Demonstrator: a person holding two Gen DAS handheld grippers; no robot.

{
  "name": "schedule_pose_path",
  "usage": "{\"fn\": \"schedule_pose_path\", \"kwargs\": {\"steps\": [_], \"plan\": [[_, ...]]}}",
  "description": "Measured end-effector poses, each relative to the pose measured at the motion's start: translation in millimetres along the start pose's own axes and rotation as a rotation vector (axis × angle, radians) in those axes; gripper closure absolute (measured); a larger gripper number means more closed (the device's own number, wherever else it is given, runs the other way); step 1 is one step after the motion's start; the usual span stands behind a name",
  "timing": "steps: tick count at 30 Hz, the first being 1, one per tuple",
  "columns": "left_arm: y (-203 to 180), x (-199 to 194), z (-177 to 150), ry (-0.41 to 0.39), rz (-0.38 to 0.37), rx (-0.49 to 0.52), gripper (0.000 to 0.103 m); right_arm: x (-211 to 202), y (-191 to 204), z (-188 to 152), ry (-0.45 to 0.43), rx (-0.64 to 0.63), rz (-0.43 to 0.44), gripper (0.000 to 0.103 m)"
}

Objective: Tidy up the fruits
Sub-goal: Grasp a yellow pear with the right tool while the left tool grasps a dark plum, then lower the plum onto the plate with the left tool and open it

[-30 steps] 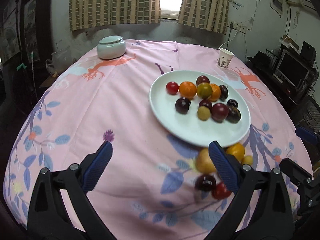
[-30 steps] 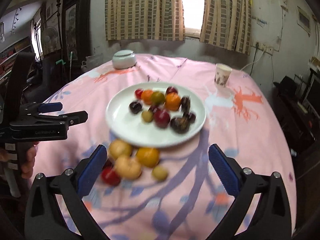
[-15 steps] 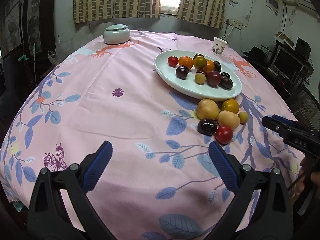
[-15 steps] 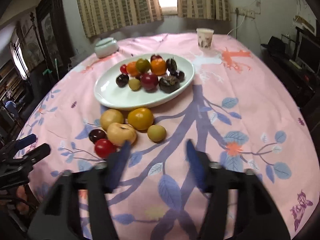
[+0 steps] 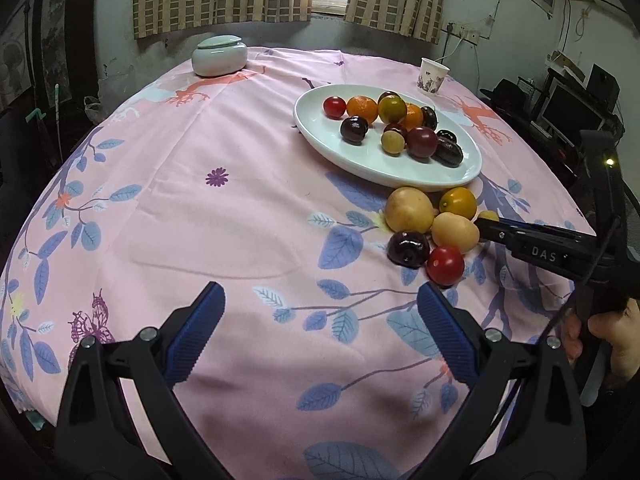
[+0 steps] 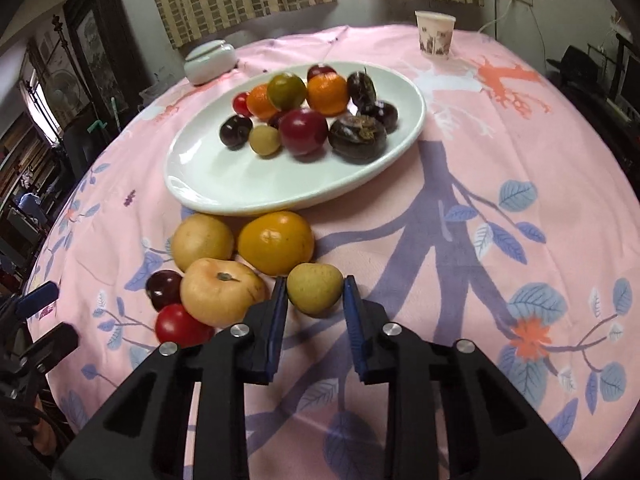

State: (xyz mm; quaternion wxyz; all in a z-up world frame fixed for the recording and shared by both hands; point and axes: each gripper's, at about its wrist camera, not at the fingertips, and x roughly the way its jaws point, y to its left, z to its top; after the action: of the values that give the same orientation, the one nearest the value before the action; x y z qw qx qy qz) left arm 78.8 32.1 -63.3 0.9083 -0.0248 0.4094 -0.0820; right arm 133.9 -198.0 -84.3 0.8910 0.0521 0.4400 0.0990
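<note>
A white oval plate [image 6: 208, 184] [image 5: 360, 164] holds several fruits: oranges, dark plums, a red tomato. In front of it on the pink cloth lie loose fruits: a yellow pear [image 6: 202, 240], an orange fruit [image 6: 276, 242], a pale peach [image 6: 222, 292], a dark plum [image 6: 164, 284], a red tomato [image 6: 180, 326]. My right gripper [image 6: 315, 292] has its pads closed against a small yellow-green fruit [image 6: 315, 288], which rests on the cloth. My left gripper [image 5: 320, 308] is open and empty, above bare cloth left of the loose fruits [image 5: 432, 228].
A lidded pale green jar [image 5: 219, 56] stands at the table's far left. A paper cup [image 6: 435, 34] stands at the far right behind the plate. The round table's edge falls away on all sides. Furniture and monitors stand to the right.
My right gripper has moved down and forward and narrowed its jaws around the small yellow-green fruit. My left gripper has pulled back and stays open.
</note>
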Motion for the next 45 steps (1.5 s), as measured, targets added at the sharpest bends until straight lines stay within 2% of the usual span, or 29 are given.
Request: {"fn": "schedule_pose_path", "kwargs": {"steps": [3,9,13,16,20,22,26,28,29,30,31,45], "plan": [[-5,10,7,0.014,-0.007,0.013,0.004,-24,4,-6,-0.035,0.002,0.027,0.075],[-20,38,15,0.060,0.036,0.070,0.005,-59,8,-21,-0.071,0.004,0.065,0.074],[-30,51,18,0.084,0.008,0.107,0.005,-66,8,-25,-0.077,0.013,0.087,0.074],[-38,61,16,0.118,0.028,0.139,0.005,-70,7,-27,-0.087,0.021,0.094,0.074],[-40,74,16,0.151,0.031,0.137,0.008,-73,8,-27,-0.093,0.021,0.096,0.074],[-42,75,18,0.143,0.009,0.133,0.011,-73,8,-28,-0.089,0.020,0.099,0.074],[-52,76,20,0.140,-0.037,0.172,0.033,-71,9,-29,-0.081,0.023,0.104,0.074],[-56,76,20,0.134,-0.047,0.176,0.040,-71,10,-29,-0.081,0.022,0.105,0.075],[-57,75,21,0.131,-0.057,0.178,0.049,-71,10,-29,-0.081,0.021,0.106,0.074],[-58,75,21,0.129,-0.075,0.181,0.064,-71,11,-29,-0.082,0.019,0.106,0.074],[-59,73,21,0.128,-0.099,0.177,0.071,-71,11,-29,-0.082,0.019,0.106,0.074],[-54,25,23,0.061,-0.162,0.130,0.072,-76,27,-25,-0.092,-0.017,0.119,0.074]]}}
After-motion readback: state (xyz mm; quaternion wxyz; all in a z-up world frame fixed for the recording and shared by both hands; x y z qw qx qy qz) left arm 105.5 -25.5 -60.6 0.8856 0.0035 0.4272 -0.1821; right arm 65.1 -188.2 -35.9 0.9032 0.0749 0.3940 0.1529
